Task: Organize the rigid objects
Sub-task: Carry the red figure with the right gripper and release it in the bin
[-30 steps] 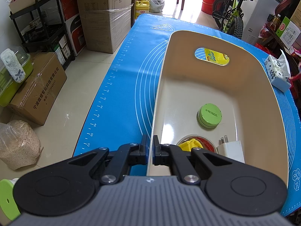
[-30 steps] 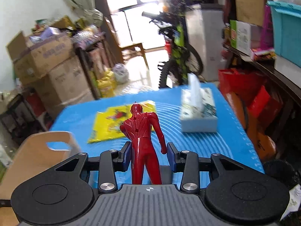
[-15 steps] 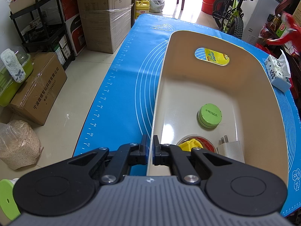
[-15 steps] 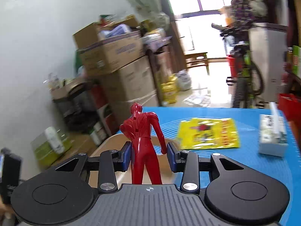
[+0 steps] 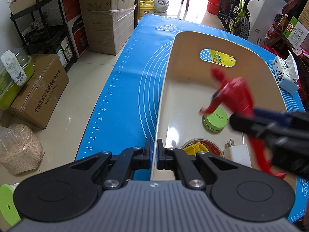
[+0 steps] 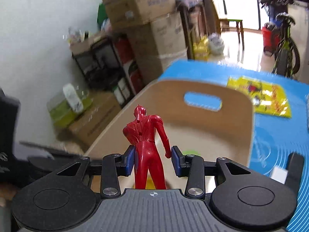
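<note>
The glossy red figure (image 6: 147, 145), back toward the camera (arms down), is clamped at the hips by the right gripper (image 6: 152, 160) above the beige bin (image 5: 164, 89), whose rim the left gripper (image 5: 154, 153) pinches at six o'clock.

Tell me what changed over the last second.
The right tool swung left with the red figure from over the mat to above the beige bin; it now shows over the green tin. The left tool stays clamped on the bin's wall. Bin contents unmoved.
</note>
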`<state>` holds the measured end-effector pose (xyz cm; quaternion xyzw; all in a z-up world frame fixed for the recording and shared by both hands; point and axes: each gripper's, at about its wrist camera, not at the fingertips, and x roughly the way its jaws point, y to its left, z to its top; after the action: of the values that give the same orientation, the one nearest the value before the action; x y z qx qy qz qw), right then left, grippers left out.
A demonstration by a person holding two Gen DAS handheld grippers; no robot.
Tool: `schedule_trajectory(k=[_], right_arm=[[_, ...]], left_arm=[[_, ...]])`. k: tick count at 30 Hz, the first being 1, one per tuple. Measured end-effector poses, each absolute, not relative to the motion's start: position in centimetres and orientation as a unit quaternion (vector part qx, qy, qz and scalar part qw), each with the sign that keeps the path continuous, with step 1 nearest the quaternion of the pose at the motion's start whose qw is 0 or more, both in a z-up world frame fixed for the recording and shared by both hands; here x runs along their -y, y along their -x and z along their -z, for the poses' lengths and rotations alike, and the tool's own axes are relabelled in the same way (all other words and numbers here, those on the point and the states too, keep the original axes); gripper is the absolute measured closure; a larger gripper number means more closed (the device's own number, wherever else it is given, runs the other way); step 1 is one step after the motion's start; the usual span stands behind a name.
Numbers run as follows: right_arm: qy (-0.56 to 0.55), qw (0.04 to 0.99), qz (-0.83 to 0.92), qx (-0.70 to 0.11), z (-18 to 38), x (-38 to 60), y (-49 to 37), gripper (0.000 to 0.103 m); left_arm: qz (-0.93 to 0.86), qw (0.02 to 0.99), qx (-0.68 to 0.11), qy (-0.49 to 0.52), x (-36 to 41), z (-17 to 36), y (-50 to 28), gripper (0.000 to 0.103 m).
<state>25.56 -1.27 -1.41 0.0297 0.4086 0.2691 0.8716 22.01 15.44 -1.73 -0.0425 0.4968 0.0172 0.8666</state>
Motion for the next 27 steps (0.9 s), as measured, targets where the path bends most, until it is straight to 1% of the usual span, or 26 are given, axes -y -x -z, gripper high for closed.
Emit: schedule_trajectory(k=[7, 11, 12, 17, 19, 20, 27], right_arm=[[-0.01, 0.845, -0.256, -0.469, 4.5, 0.2, -26.2, 0.055], [-0.011, 0.841, -0.252, -0.479, 5.0, 0.7, -26.1, 0.054], [-0.012, 0.84, -0.253, -0.479, 5.0, 0.7, -26.1, 0.056], [-0.008, 0.847, -0.262, -0.462, 3.5, 1.6, -25.8, 0.055], [-0.014, 0.853, -0.264, -0.45, 2.7, 2.3, -25.6, 0.038], [-0.019, 0.857, -0.264, -0.442, 2.3, 2.6, -25.5, 0.036], [-0.041, 0.897, -0.229, -0.376, -1.2, 7.2, -24.7, 0.035]], left_arm=[[-0.017, 0.867, -0.497, 0.043, -15.4, 1.7, -22.0, 0.098], [-0.017, 0.867, -0.497, 0.042, -15.4, 1.7, -22.0, 0.098], [-0.017, 0.867, -0.497, 0.043, -15.4, 1.7, -22.0, 0.098], [-0.017, 0.867, -0.497, 0.042, -15.4, 1.7, -22.0, 0.098], [-0.017, 0.867, -0.497, 0.043, -15.4, 1.7, -22.0, 0.098], [-0.017, 0.867, -0.497, 0.043, -15.4, 1.7, -22.0, 0.098], [-0.017, 0.867, -0.497, 0.042, -15.4, 1.7, -22.0, 0.098]])
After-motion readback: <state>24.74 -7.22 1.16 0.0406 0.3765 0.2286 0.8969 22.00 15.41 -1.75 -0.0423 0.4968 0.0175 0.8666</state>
